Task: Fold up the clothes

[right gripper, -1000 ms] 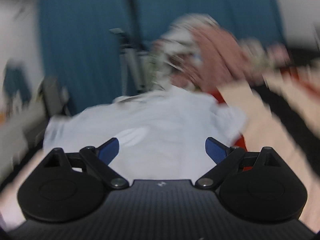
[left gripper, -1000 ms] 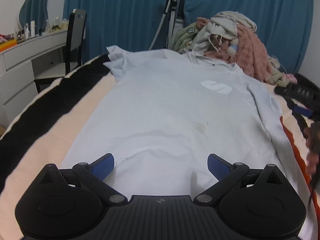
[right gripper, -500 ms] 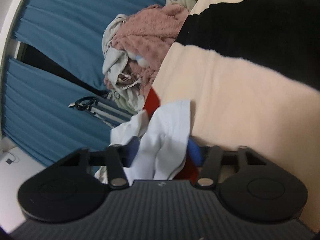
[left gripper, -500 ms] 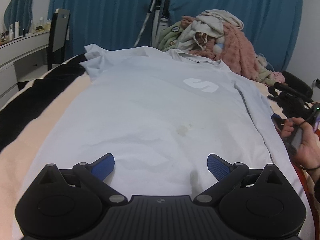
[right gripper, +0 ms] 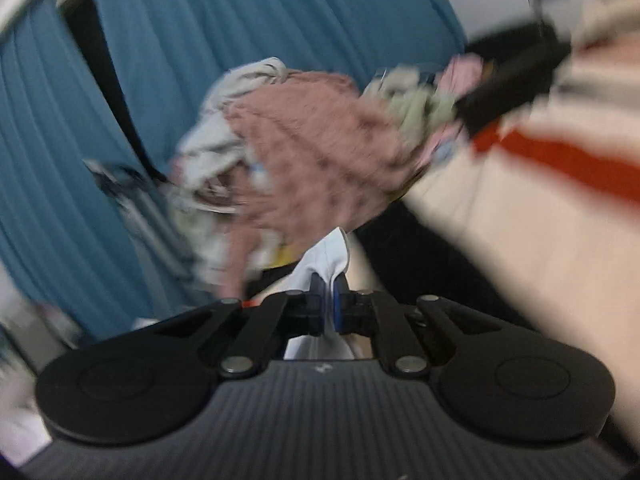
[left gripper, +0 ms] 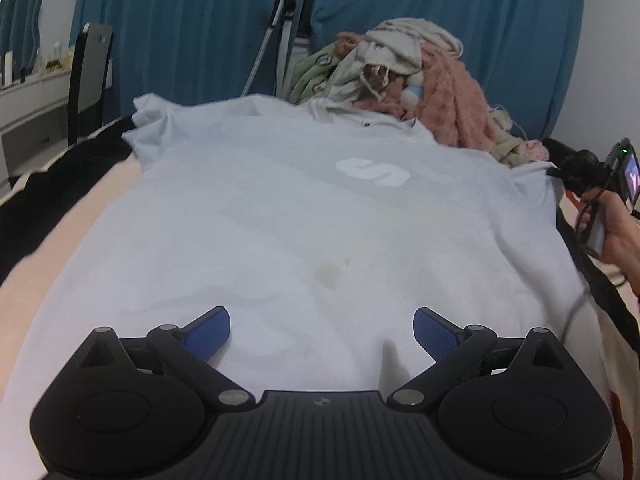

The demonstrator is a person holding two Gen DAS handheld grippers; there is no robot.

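The pale blue cotton-like T-shirt (left gripper: pixel 280 216) looks smooth and matt, with a faint stain. The pink fuzzy blanket (left gripper: pixel 452 100) is rough and fluffy. The black plastic left gripper (left gripper: pixel 322 330) is matt, its blue pads (left gripper: pixel 210 330) finely textured.

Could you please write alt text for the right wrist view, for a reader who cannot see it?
The right gripper is shut on a fold of the white T-shirt. Beyond it, blurred by motion, lie a heap of pink and pale clothes and blue curtains.
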